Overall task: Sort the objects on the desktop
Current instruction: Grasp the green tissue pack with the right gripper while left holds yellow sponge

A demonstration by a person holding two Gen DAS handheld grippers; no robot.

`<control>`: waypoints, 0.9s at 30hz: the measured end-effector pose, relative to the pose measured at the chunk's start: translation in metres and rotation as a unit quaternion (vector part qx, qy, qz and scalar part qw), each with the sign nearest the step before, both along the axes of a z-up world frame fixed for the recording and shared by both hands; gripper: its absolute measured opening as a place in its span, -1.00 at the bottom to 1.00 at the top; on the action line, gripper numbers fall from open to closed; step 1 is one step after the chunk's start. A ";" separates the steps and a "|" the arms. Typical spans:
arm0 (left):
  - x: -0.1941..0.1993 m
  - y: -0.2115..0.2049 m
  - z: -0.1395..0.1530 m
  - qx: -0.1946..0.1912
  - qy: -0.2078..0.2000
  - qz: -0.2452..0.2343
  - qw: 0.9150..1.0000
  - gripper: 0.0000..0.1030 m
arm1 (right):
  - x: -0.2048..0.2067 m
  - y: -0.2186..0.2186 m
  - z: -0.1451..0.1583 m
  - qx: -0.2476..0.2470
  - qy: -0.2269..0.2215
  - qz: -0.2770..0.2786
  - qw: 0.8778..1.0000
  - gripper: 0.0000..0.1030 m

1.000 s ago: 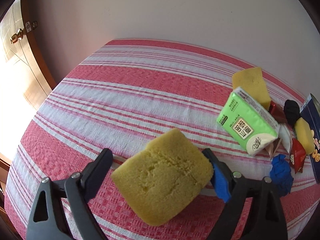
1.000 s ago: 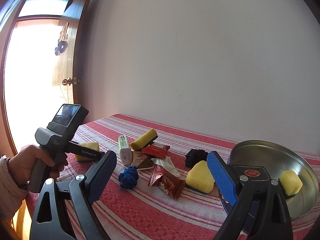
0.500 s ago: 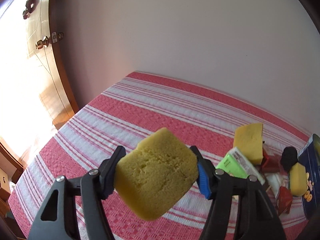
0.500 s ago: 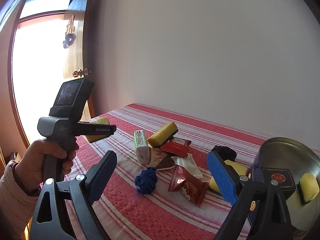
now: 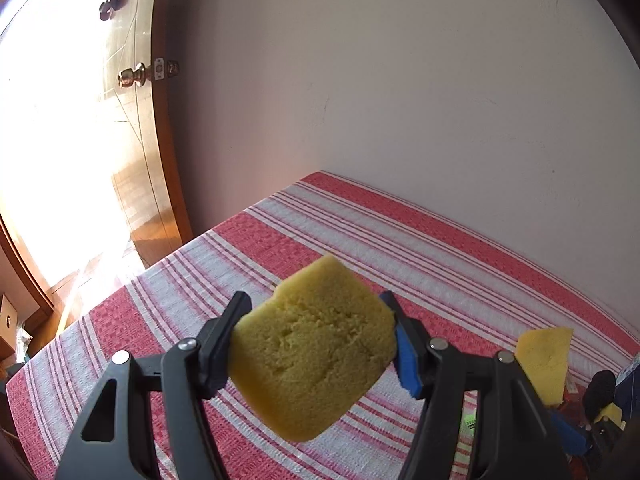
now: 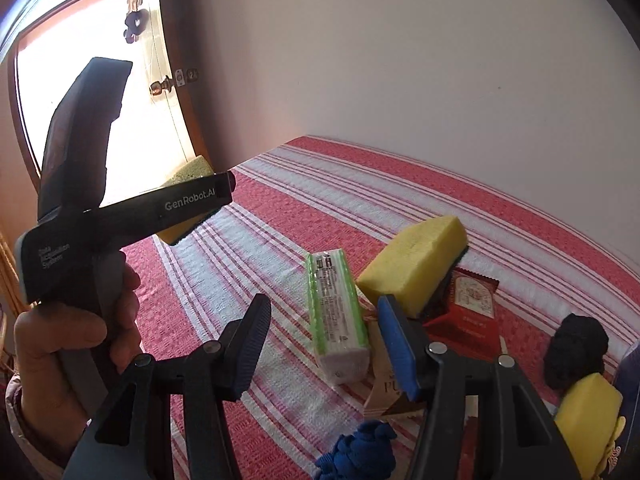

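The left tongs (image 5: 316, 344) now carry the yellow sponge (image 5: 312, 348) clear above the striped table (image 5: 420, 248), where a second ago the sponge sat low over the cloth with the pads apart from it; both pads now press its sides. The right tongs (image 6: 320, 344) have swung leftward from the round tin, now out of their view, to the green tissue pack (image 6: 336, 316). Their jaws, wide a moment ago, are closing, with the pack lying just beyond the tips, not between them. The hand (image 6: 72, 344) holding the left tongs looms larger at the left.
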State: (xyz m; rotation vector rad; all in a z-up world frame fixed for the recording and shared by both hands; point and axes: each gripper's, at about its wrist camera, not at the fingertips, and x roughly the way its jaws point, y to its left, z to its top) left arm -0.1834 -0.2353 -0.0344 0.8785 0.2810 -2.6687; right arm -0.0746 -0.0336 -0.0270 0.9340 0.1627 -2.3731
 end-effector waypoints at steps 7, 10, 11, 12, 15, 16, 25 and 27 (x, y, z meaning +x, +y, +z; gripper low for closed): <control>-0.001 0.001 -0.006 -0.006 -0.012 -0.001 1.000 0.27 | -0.024 -0.009 -0.022 0.006 -0.071 0.002 0.997 -0.46; 0.000 0.006 -0.006 -0.018 -0.010 -0.003 1.000 0.27 | -0.015 0.004 -0.016 -0.024 -0.060 0.006 0.998 -0.46; 0.001 0.008 -0.006 -0.019 -0.009 -0.008 1.000 0.27 | -0.009 0.009 -0.013 -0.030 -0.050 0.006 0.998 -0.46; 0.001 0.009 -0.005 -0.018 -0.007 -0.013 1.000 0.27 | -0.002 0.012 -0.010 -0.033 -0.040 0.004 0.999 -0.46; 0.004 0.015 -0.004 -0.024 0.002 -0.020 1.000 0.27 | 0.021 0.030 0.003 -0.036 0.004 -0.011 0.999 -0.46; 0.005 0.016 -0.004 -0.029 0.005 -0.021 0.999 0.27 | 0.030 0.036 0.007 -0.031 0.025 -0.019 0.999 -0.46; 0.028 0.049 0.000 -0.050 0.035 -0.055 0.997 0.27 | 0.105 0.089 0.021 0.022 0.192 -0.100 0.976 -0.46; 0.035 0.057 0.002 -0.054 0.039 -0.065 0.996 0.27 | 0.114 0.098 0.021 0.024 0.198 -0.102 0.975 -0.46</control>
